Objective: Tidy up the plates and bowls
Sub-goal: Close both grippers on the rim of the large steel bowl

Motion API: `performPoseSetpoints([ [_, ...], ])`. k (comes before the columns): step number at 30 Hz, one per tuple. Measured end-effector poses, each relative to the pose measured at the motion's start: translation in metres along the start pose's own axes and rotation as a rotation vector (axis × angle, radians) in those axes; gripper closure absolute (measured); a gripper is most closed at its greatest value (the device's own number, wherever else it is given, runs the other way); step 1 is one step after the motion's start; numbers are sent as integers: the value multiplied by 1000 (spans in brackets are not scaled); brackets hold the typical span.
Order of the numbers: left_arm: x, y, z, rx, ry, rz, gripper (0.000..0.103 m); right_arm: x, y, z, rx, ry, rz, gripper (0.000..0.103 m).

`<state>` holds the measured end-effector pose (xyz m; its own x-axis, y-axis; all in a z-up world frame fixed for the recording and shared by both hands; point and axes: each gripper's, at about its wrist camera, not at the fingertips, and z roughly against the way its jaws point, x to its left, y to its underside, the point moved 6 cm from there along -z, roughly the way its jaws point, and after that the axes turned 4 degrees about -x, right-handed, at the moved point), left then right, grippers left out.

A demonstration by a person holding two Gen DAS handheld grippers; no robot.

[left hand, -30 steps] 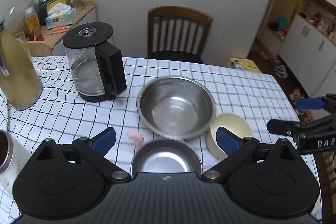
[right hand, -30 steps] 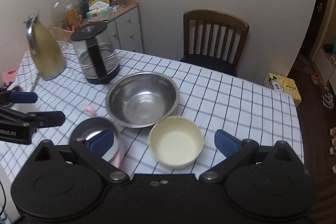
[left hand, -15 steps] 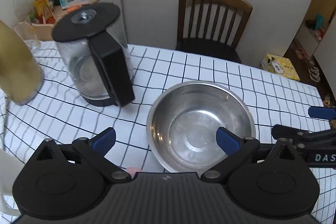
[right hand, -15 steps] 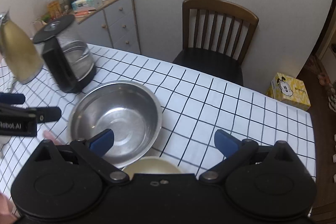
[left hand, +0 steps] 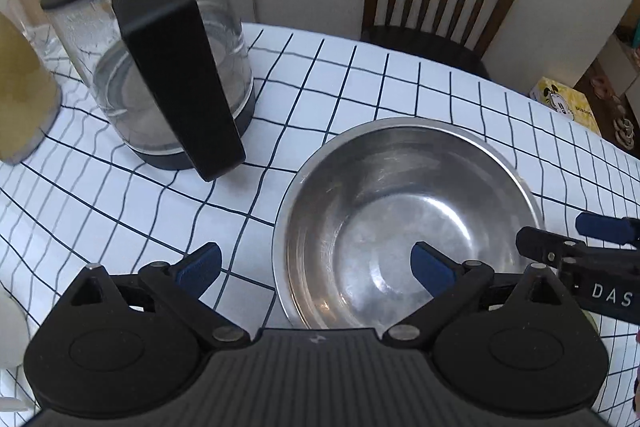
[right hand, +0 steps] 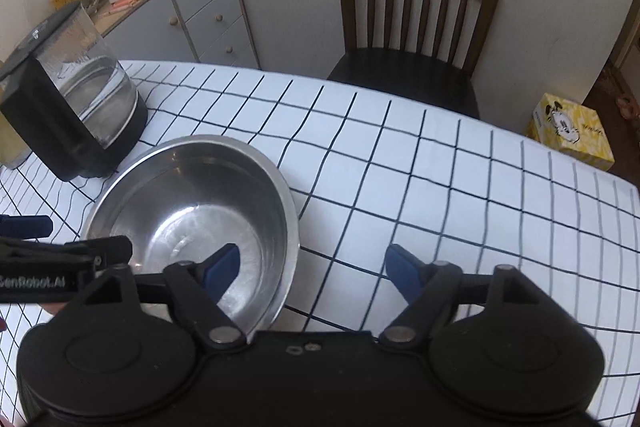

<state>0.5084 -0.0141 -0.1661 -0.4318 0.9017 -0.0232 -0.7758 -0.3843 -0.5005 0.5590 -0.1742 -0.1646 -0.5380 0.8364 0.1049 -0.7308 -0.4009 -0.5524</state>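
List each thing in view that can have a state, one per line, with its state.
Steel bowl: upright, empty, on the tablecloth.
Kettle: upright, lid on, beside the bowl.
Left gripper: open, straddling the bowl's rim.
Right gripper: open, jaws just been closing, straddling the bowl's opposite rim.
Chair: seat empty.
Drawers: shut.

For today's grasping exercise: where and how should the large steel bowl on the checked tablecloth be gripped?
Grip the large steel bowl by its thin rim, from above, one finger inside and one outside. It sits upright and empty, too wide to span; the left gripper and right gripper already straddle opposite sides.
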Motion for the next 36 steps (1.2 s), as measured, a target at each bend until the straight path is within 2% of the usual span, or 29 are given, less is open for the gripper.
performPoseSetpoints([
  [3,1,0,-9,31,9,13,25,1,0,-8,11,-6,-7,35],
  [4,1,0,-11,36,14,18,33,1,-1,-10,14,-7,-13,43],
  [6,3,0,-16,49,16,35,41,0,-1,-13,18,-9,-26,50],
  [8,5,1,-18,56,19,46,56,-1,-2,-14,21,-11,-33,60],
  [9,5,1,-19,59,17,49,59,-1,-2,-15,24,-12,-34,62],
  [11,7,2,-21,64,8,51,73,-2,-2,-17,27,-20,-37,73],
  [13,9,2,-21,59,10,64,79,-2,-2,-18,25,-33,-47,81],
  [15,9,1,-18,50,7,69,81,-2,-3,-17,21,-40,-53,91],
  [16,8,0,-18,46,6,63,82,-1,-3,-16,20,-39,-52,91],
  [24,0,-8,7,-7,14,37,85,-6,-10,0,-27,-33,-68,93],
  [30,-8,-17,40,-54,49,27,85,-17,-21,30,-78,-50,-116,93],
  [36,-17,-12,79,-82,73,-2,85,-22,-15,68,-106,-57,-134,93],
])
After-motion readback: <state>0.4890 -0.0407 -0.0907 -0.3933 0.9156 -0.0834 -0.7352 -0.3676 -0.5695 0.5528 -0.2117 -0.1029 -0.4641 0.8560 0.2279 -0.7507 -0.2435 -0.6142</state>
